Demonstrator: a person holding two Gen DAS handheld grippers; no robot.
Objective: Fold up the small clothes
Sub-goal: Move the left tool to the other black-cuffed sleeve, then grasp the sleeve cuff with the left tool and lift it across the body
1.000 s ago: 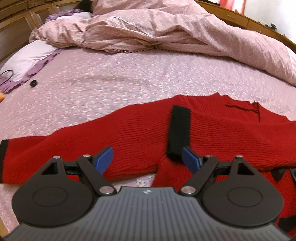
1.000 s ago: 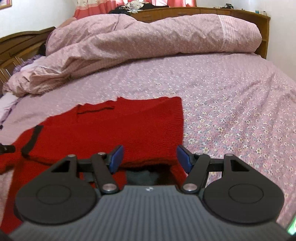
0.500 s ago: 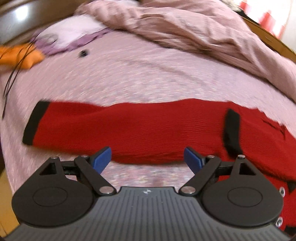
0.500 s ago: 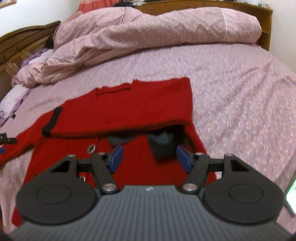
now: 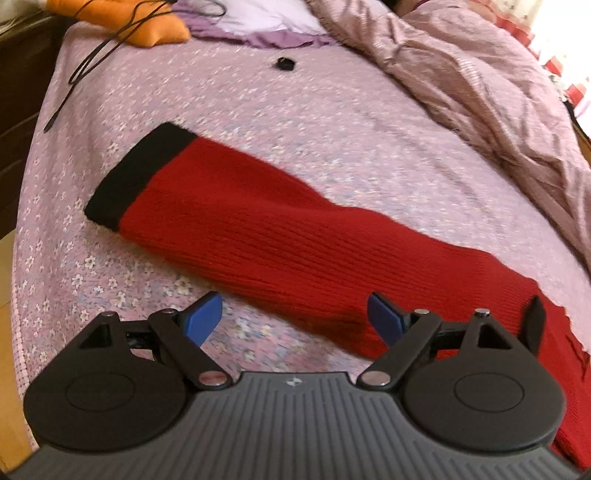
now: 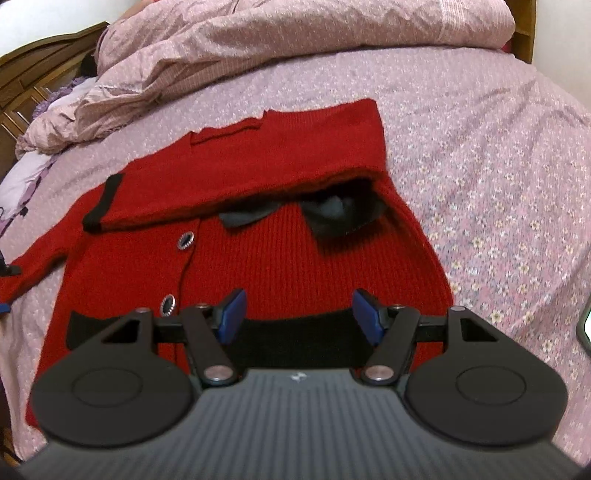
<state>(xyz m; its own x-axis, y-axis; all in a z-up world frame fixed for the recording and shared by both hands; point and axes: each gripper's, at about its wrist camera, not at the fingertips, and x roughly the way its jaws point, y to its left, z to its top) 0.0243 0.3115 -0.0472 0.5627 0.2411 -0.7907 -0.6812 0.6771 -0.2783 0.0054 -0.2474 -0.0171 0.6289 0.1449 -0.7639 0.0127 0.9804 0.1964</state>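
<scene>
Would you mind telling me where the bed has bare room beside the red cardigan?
Bare sheet lies right of the red cardigan, up to the duvet. More lies between the spread sleeve and the pillow, save a small black object. The cable crowds the corner.

The cardigan (image 6: 280, 258) is ribbed red knit with black cuffs and hem. Beneath it, the bed sheet (image 6: 498, 155) is pink with small white flowers. Each hand-held gripper has blue fingertips (image 5: 203, 317) on black arms.

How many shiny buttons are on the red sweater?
2 show: upper button under the folded sleeve, lower button near the black hem. More may be hidden.
</scene>
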